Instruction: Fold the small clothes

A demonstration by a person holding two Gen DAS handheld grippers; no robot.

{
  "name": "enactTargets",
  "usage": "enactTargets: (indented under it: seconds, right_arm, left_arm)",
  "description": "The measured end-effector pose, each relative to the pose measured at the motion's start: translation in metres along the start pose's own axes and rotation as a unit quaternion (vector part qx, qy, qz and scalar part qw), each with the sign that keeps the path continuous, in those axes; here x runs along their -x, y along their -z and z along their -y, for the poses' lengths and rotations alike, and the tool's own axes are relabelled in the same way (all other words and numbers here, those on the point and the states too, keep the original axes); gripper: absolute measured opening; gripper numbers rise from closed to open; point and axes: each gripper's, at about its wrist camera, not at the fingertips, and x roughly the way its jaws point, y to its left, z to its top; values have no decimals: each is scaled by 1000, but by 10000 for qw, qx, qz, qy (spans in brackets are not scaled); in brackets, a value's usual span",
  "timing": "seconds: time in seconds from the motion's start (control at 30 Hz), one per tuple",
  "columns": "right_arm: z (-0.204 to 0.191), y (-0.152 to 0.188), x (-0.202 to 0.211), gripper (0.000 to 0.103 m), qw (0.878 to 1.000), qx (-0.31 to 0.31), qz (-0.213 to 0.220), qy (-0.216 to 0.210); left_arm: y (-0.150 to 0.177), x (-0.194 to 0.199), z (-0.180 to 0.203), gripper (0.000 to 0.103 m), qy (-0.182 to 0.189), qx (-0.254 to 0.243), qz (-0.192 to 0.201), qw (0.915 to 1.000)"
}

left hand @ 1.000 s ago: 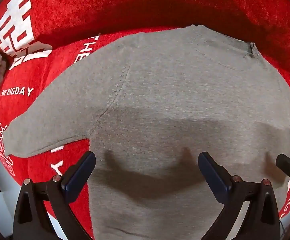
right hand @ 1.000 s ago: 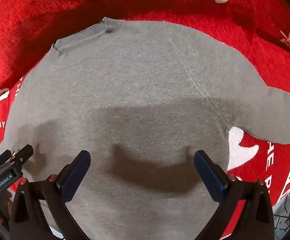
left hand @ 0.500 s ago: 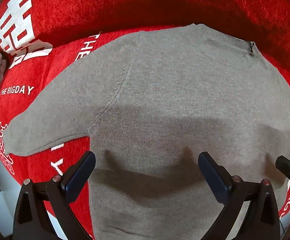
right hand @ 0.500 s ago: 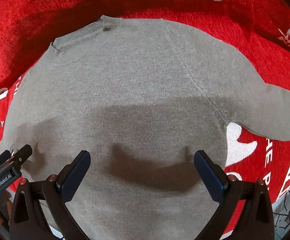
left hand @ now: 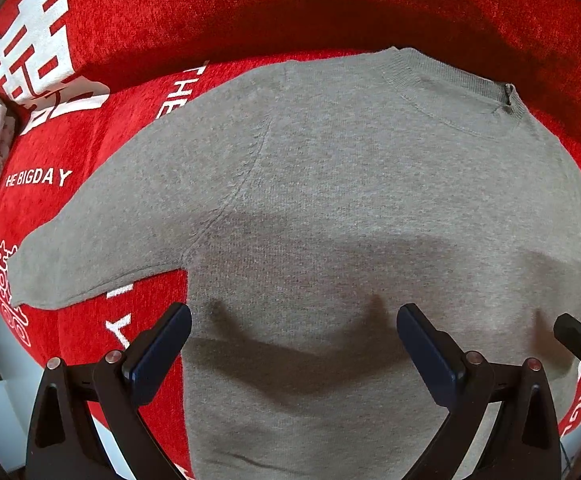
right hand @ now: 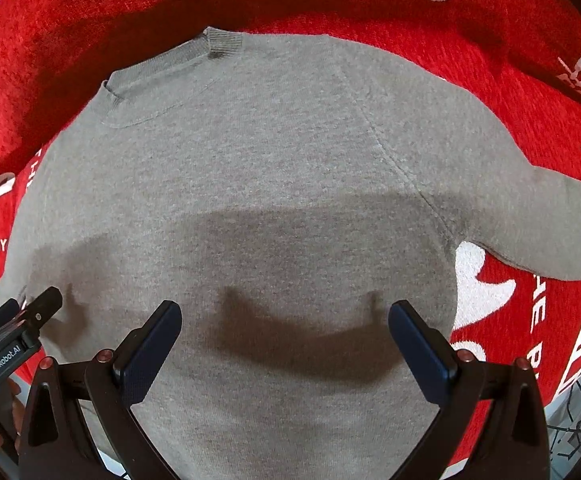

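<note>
A grey sweater (left hand: 330, 200) lies flat and spread out on a red blanket (left hand: 250, 8) with white lettering, filling the middle of both views, collar at the top, sleeves reaching toward the frame edges. The left claw (left hand: 294, 344) hangs above its lower part, spread wide and empty. The right claw (right hand: 284, 340) hovers likewise, also spread, gripping nothing.

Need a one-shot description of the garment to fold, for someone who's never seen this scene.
A red cover printed with white lettering fills the view. Spread flat on it, collar away from the grippers and sleeves out to both sides, lies a grey knit sweater. It is the only plain, unprinted fabric there, with a ribbed round collar.
</note>
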Motion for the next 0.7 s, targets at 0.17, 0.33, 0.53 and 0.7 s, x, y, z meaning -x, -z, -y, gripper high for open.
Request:
enactTargets:
  seconds: [0.17, 0.33, 0.53, 0.7]
  right_arm:
    - [-1, -1, -1, 103, 10000, 26, -11, -5]
    - [-2, -3, 0, 103, 10000, 68, -7, -1]
    - [0, -2, 2, 103, 10000, 86, 3, -11]
    - [0, -3, 2, 103, 10000, 90, 3, -14]
  left_arm:
    - [0, -1, 2, 103, -22, 18, 18, 10000]
    - [-2, -1, 2, 103, -31, 22, 10, 10000]
    - [-5, -1, 2, 103, -50, 40, 19, 10000]
    - [-6, 1, 1, 103, -38, 26, 25, 10000]
